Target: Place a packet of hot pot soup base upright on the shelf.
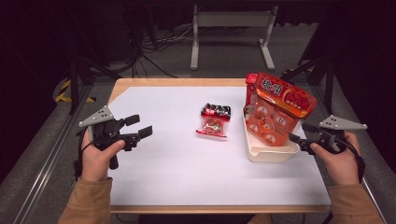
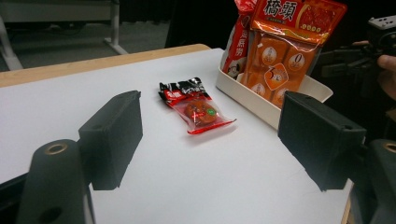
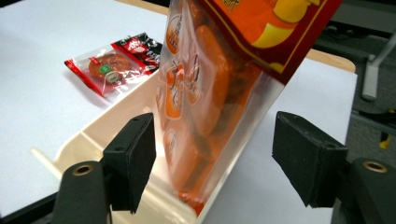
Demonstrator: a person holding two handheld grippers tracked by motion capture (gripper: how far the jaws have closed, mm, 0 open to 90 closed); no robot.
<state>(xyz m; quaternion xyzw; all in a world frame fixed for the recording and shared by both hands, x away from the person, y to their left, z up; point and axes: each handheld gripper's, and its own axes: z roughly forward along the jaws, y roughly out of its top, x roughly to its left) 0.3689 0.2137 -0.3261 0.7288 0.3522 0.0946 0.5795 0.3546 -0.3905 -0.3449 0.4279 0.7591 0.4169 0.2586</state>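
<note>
Right gripper [image 1: 299,132]: fingers spread wide, nothing pinched. In the right gripper view the tall orange snack bag [image 3: 219,88] stands between and just beyond the two fingers [image 3: 133,161], with a gap on either side.
Orange snack bag: upright and leaning a little in the cream tray [image 1: 271,154], its red-and-orange header at the top. In the high view [image 1: 275,109] it is just ahead of the right fingertips, not touching them.
Cream tray: on the table near its right edge. Its near corner lies under and between the right fingers in the right gripper view [image 3: 93,140].
Left gripper [image 1: 138,126]: fingers spread apart, empty, held above the table at its left side, well apart from the tray.
Small red packet [image 1: 215,120]: flat on the table, between the two grippers and just left of the tray. In the left gripper view [image 2: 196,108] it lies beyond the gap between the fingers [image 2: 114,135], well ahead of them. In the right gripper view [image 3: 114,65] it sits off past the left finger.
Table [image 1: 177,168]: white top with a wooden edge.
Hands: each wrapped around its gripper's handle, tan sleeves at the bottom of the high view.
</note>
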